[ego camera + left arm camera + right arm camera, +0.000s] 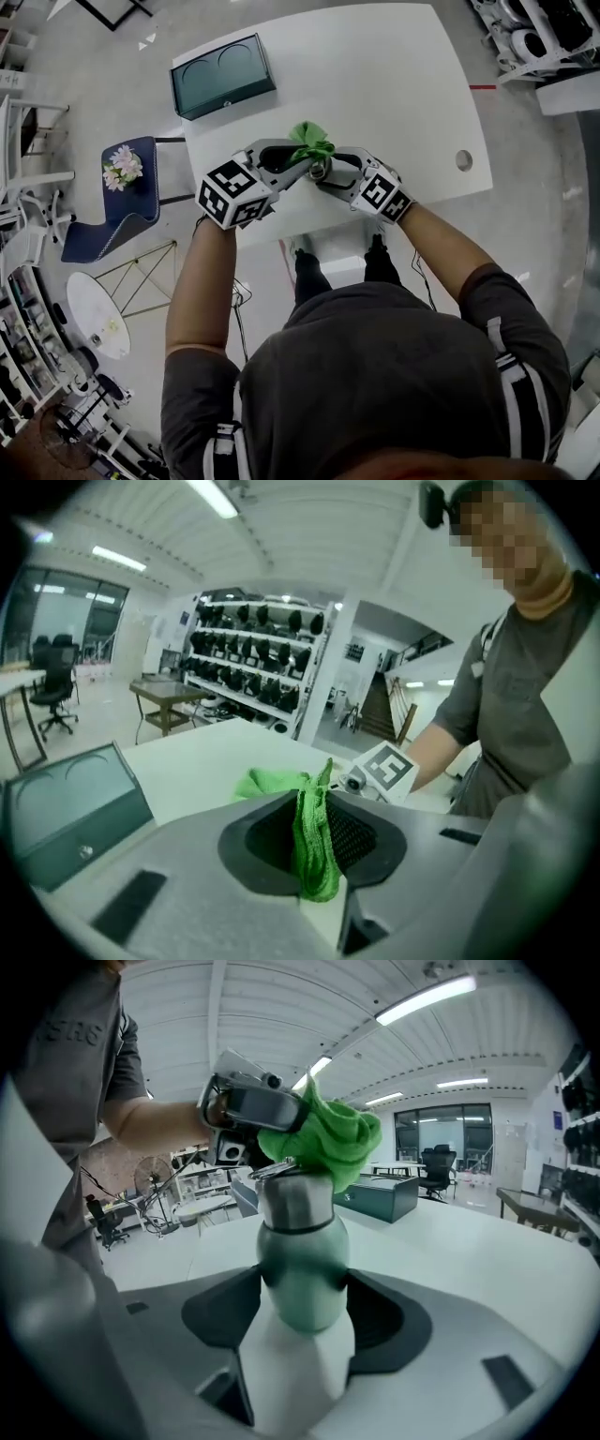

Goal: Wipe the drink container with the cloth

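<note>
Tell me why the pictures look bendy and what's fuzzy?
Right gripper view: wide lens bends the ceiling lights, corners go dark, the near bottle is soft. Left gripper view: same bending, cloth slightly blurred, a mosaic hides a face. Head view: sharpest, evenly lit, table edges bow.

You're working in a big open lab or workshop hall. Long strip lights (431,997) cross its white ribbed ceiling. Far beyond your white table (375,94), tall racks (253,658) carry rows of dark equipment. Office chairs (52,682) stand by glass walls (441,1129), and a staircase (375,705) rises at the far side.
</note>
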`<state>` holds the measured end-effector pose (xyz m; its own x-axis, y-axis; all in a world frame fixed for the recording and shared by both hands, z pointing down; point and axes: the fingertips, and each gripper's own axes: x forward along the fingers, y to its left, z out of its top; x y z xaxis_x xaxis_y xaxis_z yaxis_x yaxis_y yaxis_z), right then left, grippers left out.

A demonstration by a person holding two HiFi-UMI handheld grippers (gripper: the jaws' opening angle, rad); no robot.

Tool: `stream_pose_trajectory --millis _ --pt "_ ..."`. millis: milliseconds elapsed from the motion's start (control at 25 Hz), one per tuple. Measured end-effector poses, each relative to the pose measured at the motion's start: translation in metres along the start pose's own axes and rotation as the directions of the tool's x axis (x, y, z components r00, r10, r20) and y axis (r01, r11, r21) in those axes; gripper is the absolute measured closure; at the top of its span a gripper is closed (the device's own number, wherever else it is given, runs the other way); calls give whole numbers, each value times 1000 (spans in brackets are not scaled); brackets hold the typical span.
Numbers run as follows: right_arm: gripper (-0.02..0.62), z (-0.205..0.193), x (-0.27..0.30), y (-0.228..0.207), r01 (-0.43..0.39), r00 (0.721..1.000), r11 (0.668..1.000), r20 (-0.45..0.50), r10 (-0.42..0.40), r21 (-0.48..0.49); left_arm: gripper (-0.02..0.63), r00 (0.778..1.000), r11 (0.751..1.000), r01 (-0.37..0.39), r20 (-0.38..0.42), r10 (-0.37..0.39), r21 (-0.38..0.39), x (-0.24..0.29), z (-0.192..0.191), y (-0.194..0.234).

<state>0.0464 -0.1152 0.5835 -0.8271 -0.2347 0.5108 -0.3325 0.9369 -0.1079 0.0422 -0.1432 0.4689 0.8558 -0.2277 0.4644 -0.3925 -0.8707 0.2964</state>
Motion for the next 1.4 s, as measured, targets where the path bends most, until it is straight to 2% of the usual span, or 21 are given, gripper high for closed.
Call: stream_pose_trajectory --millis 80,120,240,320,400,520,600,680,800,840,920,1040,1120,1200,1320,1400 --pt "318 -1 0 1 4 1000 1000 -15 -4 -2 557 997 992 -55 -54 61 116 12 -1 -13" --pt "318 -2 0 1 5 1000 1000 -22 -5 -4 557 992 980 -74 -83 91 187 17 -1 -19" --pt "318 -2 0 2 8 999 1000 -39 -8 -5 557 973 920 -96 -157 167 379 17 -8 -36" --pt "319 -1 1 2 7 999 1000 -45 -7 -3 557 964 891 -100 -178 196 443 8 -18 -46" --pt "319 0 1 1 8 999 1000 -50 -8 -5 557 958 882 -119 -181 222 456 -2 -32 -51" --pt "319 -1 1 1 10 998 1000 -54 -10 -4 557 959 916 -171 -152 240 363 -13 -56 -48" --pt "321 -1 2 1 11 998 1000 -56 -11 -6 557 956 940 -216 -138 258 265 -17 -76 -39" --pt "321 -1 2 1 9 998 1000 -58 -10 -10 557 952 953 -270 -111 286 137 -19 -93 -24" --pt "322 -2 1 1 9 998 1000 -58 -10 -15 557 948 947 -316 -51 314 -56 -15 -103 1" --pt "322 -3 1 1 10 998 1000 -59 -11 -18 557 946 941 -325 -37 323 -92 -13 -103 10" --pt "322 -2 2 0 9 998 1000 -63 -10 -22 557 945 939 -325 -15 326 -113 -12 -96 25" --pt "322 -1 4 0 6 998 1000 -67 -7 -26 557 966 966 -258 12 259 -25 -6 -72 36" --pt "322 -1 4 1 3 998 999 -68 -5 -36 557 985 984 -171 16 170 55 2 -54 37" --pt "322 -2 4 2 0 997 999 -71 -4 -50 558 998 995 -64 33 62 70 8 -36 35" --pt "322 -1 4 1 -1 997 999 -72 -2 -45 557 993 994 105 62 -103 -33 18 -18 30" --pt "324 -1 3 1 -4 997 999 -72 1 -46 557 981 970 184 93 -172 -156 21 -18 29"
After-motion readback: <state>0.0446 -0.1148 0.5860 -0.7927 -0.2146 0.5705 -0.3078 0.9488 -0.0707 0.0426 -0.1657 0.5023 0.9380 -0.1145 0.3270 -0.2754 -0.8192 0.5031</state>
